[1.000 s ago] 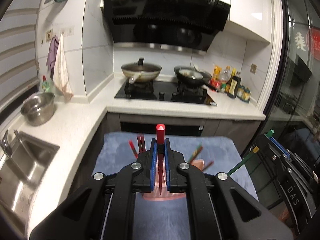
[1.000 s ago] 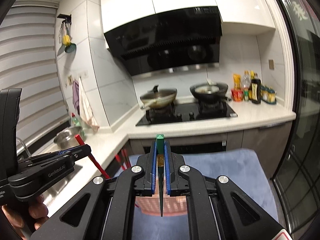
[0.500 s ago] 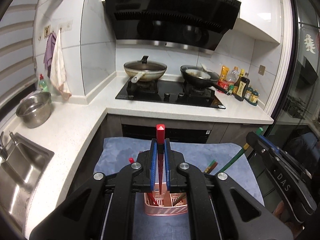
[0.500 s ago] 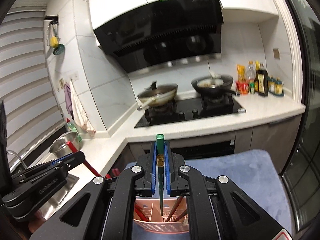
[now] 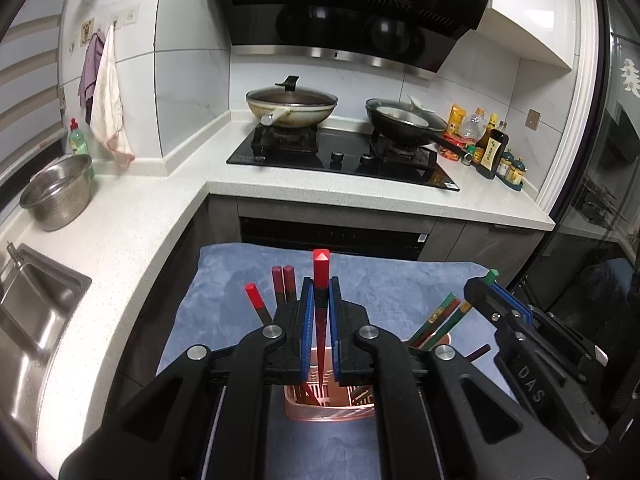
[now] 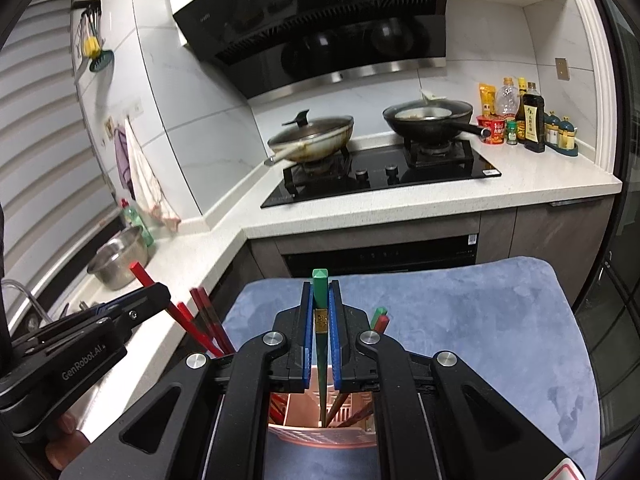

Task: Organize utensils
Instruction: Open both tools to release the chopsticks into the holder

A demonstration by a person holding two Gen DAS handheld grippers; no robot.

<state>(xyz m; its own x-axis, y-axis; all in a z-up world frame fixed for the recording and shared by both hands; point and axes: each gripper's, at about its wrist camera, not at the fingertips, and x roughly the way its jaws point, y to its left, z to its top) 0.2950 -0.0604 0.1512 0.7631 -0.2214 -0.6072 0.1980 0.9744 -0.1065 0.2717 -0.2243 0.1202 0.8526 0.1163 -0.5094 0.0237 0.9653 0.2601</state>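
Note:
My left gripper (image 5: 321, 280) is shut on a red chopstick (image 5: 321, 268), held upright with its tip down inside the pink slotted utensil basket (image 5: 332, 410). My right gripper (image 6: 320, 286) is shut on a green chopstick (image 6: 320, 280), also upright with its tip inside the same basket (image 6: 320, 432). Several red chopsticks (image 5: 280, 284) lean in the basket's left side and green and red ones (image 5: 440, 316) lean on its right. Each gripper shows in the other's view, the right one (image 5: 520, 332) and the left one (image 6: 100, 332).
The basket stands on a blue cloth (image 6: 480, 320) over a table. Behind is a white L-shaped counter (image 5: 140, 220) with a black hob (image 5: 340, 156), two pans, sauce bottles (image 5: 488, 148), a steel bowl (image 5: 56, 192) and a sink (image 5: 28, 300).
Both grippers have come down over the basket, and the chopstick tips have gone lower into it. Both stay shut on their chopsticks.

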